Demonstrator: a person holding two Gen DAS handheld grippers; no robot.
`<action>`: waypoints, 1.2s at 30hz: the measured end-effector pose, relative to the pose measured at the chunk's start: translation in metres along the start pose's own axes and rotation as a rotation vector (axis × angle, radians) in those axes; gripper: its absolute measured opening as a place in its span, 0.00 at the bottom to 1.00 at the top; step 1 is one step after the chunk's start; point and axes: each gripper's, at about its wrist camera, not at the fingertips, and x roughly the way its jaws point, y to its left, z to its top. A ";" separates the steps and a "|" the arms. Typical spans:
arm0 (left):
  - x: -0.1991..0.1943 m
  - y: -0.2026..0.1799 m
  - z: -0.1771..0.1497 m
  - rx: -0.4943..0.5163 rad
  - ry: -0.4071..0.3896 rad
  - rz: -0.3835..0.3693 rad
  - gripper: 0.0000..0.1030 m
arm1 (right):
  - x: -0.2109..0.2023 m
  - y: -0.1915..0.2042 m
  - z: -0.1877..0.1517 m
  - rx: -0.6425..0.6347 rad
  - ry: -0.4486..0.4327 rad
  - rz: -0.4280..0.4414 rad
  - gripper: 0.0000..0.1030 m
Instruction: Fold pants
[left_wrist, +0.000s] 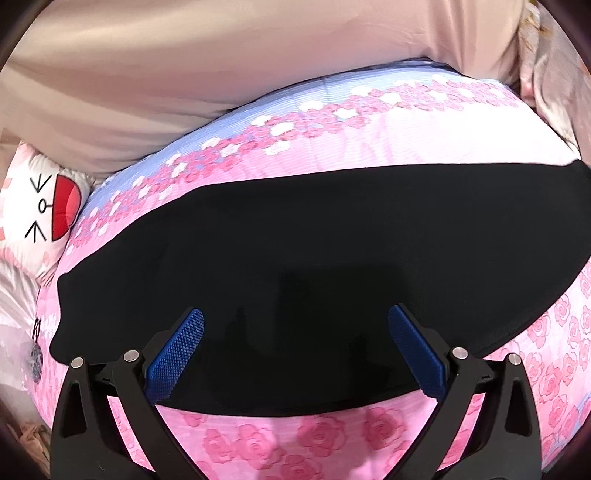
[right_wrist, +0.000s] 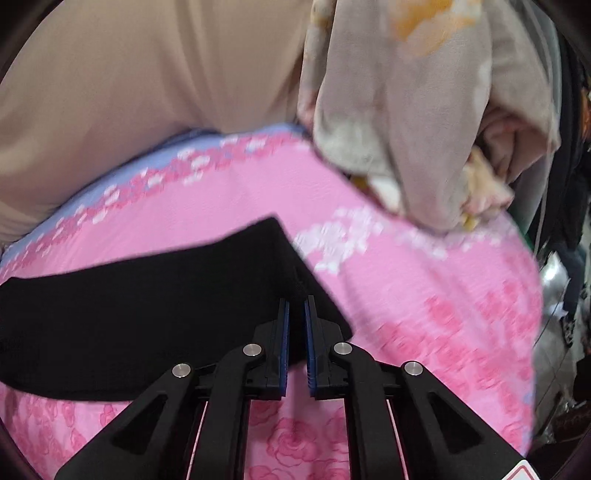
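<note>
Plenty of open pink rose bedspread (right_wrist: 424, 295) on the right side of the black pants (left_wrist: 314, 240), flat and clear, easy pass there. Far side is blocked tho: beige curtain-ish fabric (left_wrist: 184, 74) hangs right along the bed's far edge. Crumpled grey blanket pile (right_wrist: 424, 129) sits on the far right corner, overhanging the sheet. Left end has 1 cartoon pillow (left_wrist: 40, 210) just beside the pants, tight squeeze.

Pink rose-print sheet (left_wrist: 369, 144) with blue edge, beige fabric (left_wrist: 184, 74) behind, cartoon pillow (left_wrist: 40, 210) left, crumpled grey cloth (right_wrist: 424, 129) far right.
</note>
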 end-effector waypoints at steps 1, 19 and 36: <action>0.000 0.005 -0.001 -0.012 0.000 0.000 0.95 | 0.003 -0.004 0.001 0.009 0.010 0.005 0.07; 0.008 0.010 -0.005 -0.017 0.005 -0.004 0.95 | 0.029 0.001 -0.002 0.109 0.099 0.002 0.09; 0.019 0.033 -0.004 -0.052 -0.016 -0.023 0.95 | -0.014 0.016 -0.032 0.156 0.105 -0.078 0.60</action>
